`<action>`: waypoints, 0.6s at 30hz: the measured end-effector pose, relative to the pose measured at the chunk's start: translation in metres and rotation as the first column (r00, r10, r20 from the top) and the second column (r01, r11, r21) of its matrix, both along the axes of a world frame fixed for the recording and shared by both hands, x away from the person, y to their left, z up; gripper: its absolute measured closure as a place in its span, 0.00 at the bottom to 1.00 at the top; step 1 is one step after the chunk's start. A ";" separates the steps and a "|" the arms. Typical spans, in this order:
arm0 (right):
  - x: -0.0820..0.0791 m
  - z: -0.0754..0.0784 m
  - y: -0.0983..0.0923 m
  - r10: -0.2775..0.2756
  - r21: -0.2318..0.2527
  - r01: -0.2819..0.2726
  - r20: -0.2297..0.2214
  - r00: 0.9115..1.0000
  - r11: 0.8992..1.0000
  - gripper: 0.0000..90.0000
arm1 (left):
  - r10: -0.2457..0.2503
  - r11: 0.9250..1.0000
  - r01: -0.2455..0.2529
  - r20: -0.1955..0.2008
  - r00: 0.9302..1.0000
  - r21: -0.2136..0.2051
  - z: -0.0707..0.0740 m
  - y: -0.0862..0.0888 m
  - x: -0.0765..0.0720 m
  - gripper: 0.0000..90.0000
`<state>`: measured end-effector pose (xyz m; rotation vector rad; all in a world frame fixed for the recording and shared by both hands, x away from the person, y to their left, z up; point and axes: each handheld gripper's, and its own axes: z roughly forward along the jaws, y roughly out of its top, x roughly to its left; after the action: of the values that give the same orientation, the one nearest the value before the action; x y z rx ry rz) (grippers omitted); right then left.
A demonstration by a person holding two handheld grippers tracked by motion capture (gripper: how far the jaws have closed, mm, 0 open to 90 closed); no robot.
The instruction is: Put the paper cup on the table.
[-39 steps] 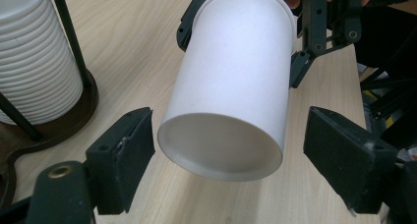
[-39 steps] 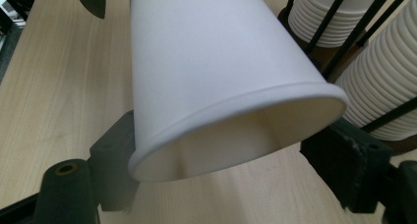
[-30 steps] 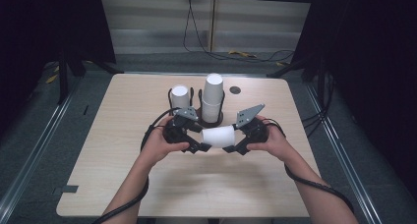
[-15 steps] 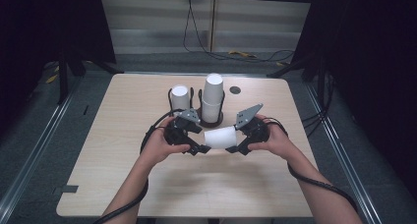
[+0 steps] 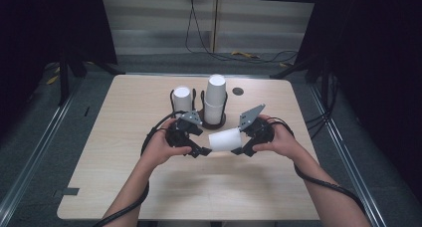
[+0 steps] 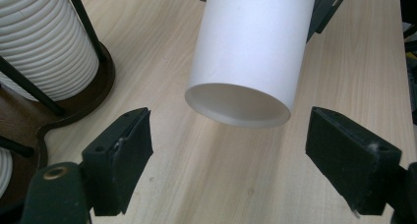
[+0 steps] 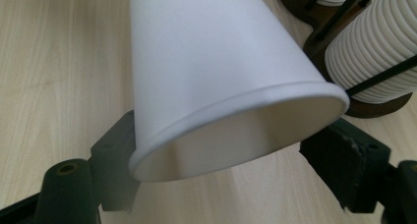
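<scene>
A white paper cup (image 5: 226, 139) lies on its side just above the table (image 5: 124, 187), between my two grippers. My right gripper (image 5: 240, 148) is shut on the cup's rim end, and in the right gripper view the rim (image 7: 236, 130) is squeezed into an oval between the jaws (image 7: 236, 162). My left gripper (image 5: 201, 150) faces the cup's narrow base end. In the left gripper view its jaws (image 6: 236, 155) stand open on either side of the cup (image 6: 251, 52) without touching it.
Behind the grippers a dark wire holder (image 5: 214, 123) carries a short stack of cups (image 5: 182, 98) and a taller stack (image 5: 215, 100). The ribbed stacks also appear beside the jaws (image 6: 44, 42) (image 7: 373, 52). A small black disc (image 5: 238, 91) lies near the far edge.
</scene>
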<state>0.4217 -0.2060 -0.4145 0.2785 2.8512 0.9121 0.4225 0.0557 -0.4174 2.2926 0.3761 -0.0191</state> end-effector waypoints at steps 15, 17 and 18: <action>0.001 0.005 -0.003 0.000 -0.034 0.000 0.000 1.000 0.999 0.23 | 0.000 0.999 0.000 0.012 1.000 0.034 -0.001 0.001 0.001 0.20; 0.001 0.005 -0.003 -0.001 -0.039 0.001 0.002 1.000 0.999 0.23 | 0.008 0.999 -0.009 0.013 1.000 0.041 -0.001 -0.001 0.000 0.20; 0.001 0.005 -0.002 0.003 -0.049 -0.003 0.002 1.000 0.999 0.23 | 0.005 0.999 -0.005 0.010 1.000 0.039 -0.001 -0.001 0.000 0.20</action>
<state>0.4231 -0.2084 -0.4090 0.2683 2.8685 0.8405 0.4229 0.0549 -0.4187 2.3290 0.3802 0.0015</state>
